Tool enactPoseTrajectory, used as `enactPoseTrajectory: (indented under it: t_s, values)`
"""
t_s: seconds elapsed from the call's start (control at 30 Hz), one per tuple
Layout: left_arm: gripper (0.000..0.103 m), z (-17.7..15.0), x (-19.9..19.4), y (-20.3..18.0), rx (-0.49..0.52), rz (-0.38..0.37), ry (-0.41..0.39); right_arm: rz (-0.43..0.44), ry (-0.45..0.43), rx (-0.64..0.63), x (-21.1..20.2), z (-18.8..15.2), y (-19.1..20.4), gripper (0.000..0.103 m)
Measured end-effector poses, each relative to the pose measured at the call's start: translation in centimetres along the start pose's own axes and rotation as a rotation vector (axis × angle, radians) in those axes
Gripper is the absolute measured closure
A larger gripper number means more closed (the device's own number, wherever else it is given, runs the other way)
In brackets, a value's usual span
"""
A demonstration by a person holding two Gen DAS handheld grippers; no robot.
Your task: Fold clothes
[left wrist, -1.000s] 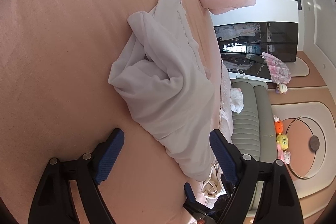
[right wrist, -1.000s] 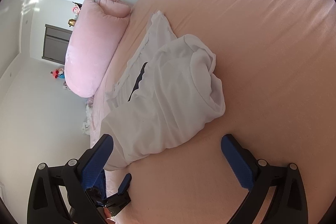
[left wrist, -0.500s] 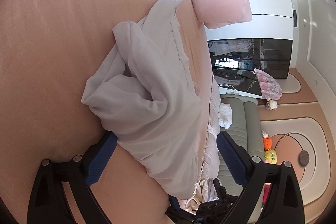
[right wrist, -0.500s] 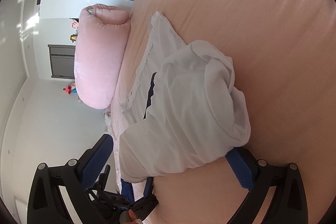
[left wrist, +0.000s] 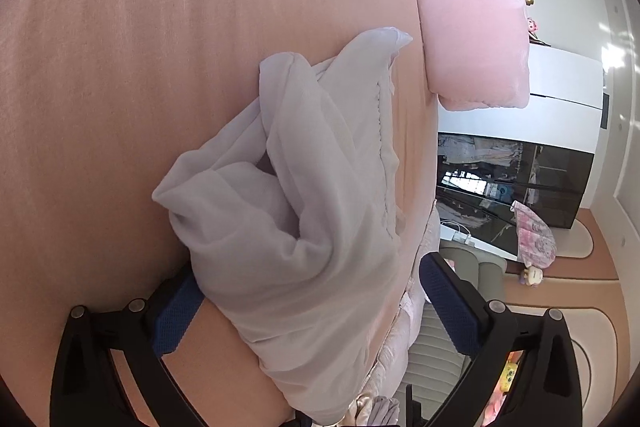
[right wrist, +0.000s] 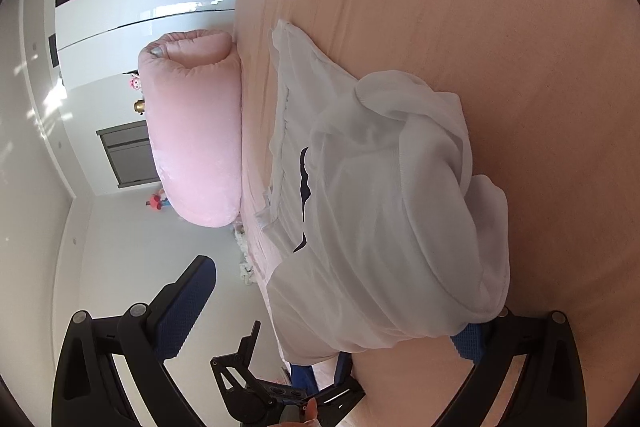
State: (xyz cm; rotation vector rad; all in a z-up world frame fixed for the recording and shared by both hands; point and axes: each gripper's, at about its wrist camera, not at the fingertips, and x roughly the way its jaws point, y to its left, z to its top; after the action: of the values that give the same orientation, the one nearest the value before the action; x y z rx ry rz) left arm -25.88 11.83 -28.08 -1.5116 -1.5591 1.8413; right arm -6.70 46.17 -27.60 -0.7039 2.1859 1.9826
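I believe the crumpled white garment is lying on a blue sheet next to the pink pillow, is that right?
Not quite: the sheet is peach-pink, not blue, as the left wrist view shows. The rest holds: the crumpled white garment lies on it next to the pink pillow.

One white garment (left wrist: 304, 227), bunched on one pink bed sheet (left wrist: 160, 67). One pink bolster pillow (right wrist: 196, 131). Two grippers: left gripper (left wrist: 312, 311), right gripper (right wrist: 332, 311), two blue-padded fingers each. One dark glass-fronted wardrobe (left wrist: 516, 183). One grey sofa (left wrist: 440, 347). Small toys too tiny to count.
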Motion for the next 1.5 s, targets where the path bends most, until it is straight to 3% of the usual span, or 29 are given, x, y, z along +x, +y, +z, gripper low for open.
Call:
enactPoseTrajectory:
  t_s: [0.23,0.3,0.37,0.43,0.5,0.53,0.6,0.67,0.97,1.17,1.5]
  values:
    - [0.000,0.5,0.4,0.1,0.016,0.003,0.026,-0.033,-0.007,-0.009,1.1,0.4,0.4,0.000]
    - [0.008,0.4,0.5,-0.2,0.044,0.032,0.034,-0.075,-0.004,-0.027,1.5,0.4,0.6,0.003]
    - [0.023,0.4,0.6,-0.4,0.079,0.092,0.049,-0.155,0.004,-0.064,1.9,0.4,0.8,0.018]
    - [0.036,0.8,0.3,0.1,0.083,0.101,0.071,-0.201,0.000,-0.082,1.7,0.5,0.1,0.062]
    - [0.055,1.4,-0.1,1.1,0.058,0.091,0.092,-0.163,0.011,-0.062,1.3,0.9,-1.4,0.078]
    - [0.058,1.8,-0.4,1.6,0.043,0.082,0.102,-0.131,0.022,-0.043,1.1,1.2,-2.0,0.082]
    - [0.069,2.2,-0.8,2.4,0.030,0.075,0.116,-0.110,0.038,-0.034,1.0,1.4,-2.1,0.082]
    - [0.072,2.3,-1.1,2.2,0.072,0.094,0.120,-0.136,0.047,-0.103,1.1,1.2,-1.4,0.082]
    - [0.074,0.4,-3.3,0.3,0.400,0.231,0.031,-0.298,0.054,-0.357,1.3,-0.4,2.1,0.081]
    - [0.074,0.4,-5.0,2.0,0.374,0.212,0.072,-0.342,0.064,-0.432,0.8,-1.5,2.9,0.081]
    - [0.074,-1.6,-8.6,3.1,0.443,0.223,0.142,-0.378,0.102,-0.495,-2.3,-4.5,1.9,0.081]
